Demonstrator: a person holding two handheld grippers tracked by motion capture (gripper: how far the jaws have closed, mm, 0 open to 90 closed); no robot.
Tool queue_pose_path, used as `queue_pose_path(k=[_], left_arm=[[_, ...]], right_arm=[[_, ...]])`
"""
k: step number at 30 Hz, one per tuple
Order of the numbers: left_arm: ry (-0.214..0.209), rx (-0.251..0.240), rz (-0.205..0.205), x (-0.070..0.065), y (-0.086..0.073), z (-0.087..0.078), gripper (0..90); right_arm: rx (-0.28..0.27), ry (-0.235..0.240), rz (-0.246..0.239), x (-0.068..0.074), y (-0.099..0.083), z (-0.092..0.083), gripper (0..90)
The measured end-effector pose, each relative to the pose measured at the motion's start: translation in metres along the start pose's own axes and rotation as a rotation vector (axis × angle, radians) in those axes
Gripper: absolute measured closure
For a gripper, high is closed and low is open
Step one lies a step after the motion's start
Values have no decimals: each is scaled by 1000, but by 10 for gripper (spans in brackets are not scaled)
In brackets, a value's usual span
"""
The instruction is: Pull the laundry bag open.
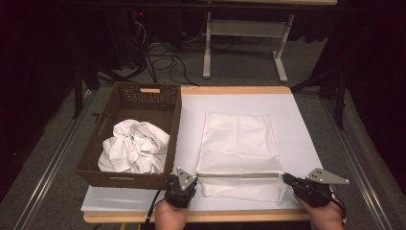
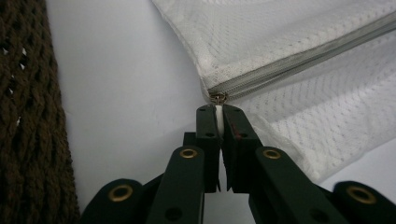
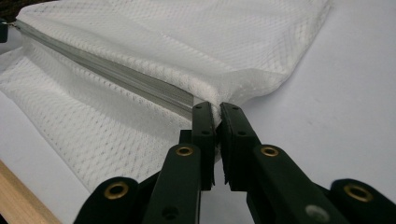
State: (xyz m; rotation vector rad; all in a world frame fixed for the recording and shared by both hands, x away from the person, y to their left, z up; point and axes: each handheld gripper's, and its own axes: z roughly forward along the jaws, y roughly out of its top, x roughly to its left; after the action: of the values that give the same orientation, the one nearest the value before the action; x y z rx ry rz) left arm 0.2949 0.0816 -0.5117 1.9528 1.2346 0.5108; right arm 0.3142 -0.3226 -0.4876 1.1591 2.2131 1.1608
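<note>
Mesh laundry bag (image 1: 238, 153), one and white, lies flat on the white table top (image 1: 297, 124), right of the single brown woven basket (image 1: 125, 175), which holds one crumpled white cloth (image 1: 135, 146). From the high view the bag's grey zipper (image 1: 239, 175) runs left to right near its near edge, and two grippers meet it from the near side: the left gripper (image 1: 194, 176) at the zipper's left end, the right gripper (image 1: 286, 178) at its right end. Each sits in a hand (image 1: 171, 218) entering from the near edge, the left pointing to the far right, the right lying almost level and pointing left.

Left gripper view adds what the high view cannot resolve: the jaws are pressed together on the white zipper pull tab (image 2: 218, 114), with the small metal slider (image 2: 218, 97) just beyond their tips and the basket's weave along the left.

Right gripper view shows the other end: its jaws are clamped on a pinch of the bag's mesh corner (image 3: 215, 109) right beside the zipper's end, the fabric bunched up between them, and the table's wooden edge (image 3: 18, 193) at the near left
</note>
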Motion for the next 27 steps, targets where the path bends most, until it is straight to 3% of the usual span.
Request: queue_pose_path(k=[3, 5, 6, 8, 11, 12, 13, 17, 21, 27], left_arm=[[2, -2, 33, 2, 0, -2, 787], [-6, -9, 38, 2, -2, -2, 680], [-36, -45, 35, 0, -6, -4, 603], [-73, -61, 49, -4, -7, -7, 527], [-80, -104, 84, -10, -1, -13, 434], [-89, -156, 81, -11, -1, -16, 424], [-97, -165, 74, -11, -2, -16, 416], [-94, -148, 80, -12, -4, -11, 386], [-116, -159, 46, -9, -3, -9, 368], [-127, -168, 49, -8, -3, -11, 369]], right_arm=[[47, 16, 8, -1, -4, 6, 834], [64, 19, 1, -1, -6, 9, 777], [60, 19, 19, -1, -6, 8, 734], [31, 15, 30, -1, -3, 3, 664], [-18, -2, 31, 1, 2, -5, 587], [-28, -6, 32, 1, 3, -6, 572], [-32, -12, 35, 1, 5, -6, 558], [-37, -39, 33, 0, 11, 0, 519], [12, -84, 51, -18, 25, 24, 500], [75, -125, 110, -45, 39, 61, 489]])
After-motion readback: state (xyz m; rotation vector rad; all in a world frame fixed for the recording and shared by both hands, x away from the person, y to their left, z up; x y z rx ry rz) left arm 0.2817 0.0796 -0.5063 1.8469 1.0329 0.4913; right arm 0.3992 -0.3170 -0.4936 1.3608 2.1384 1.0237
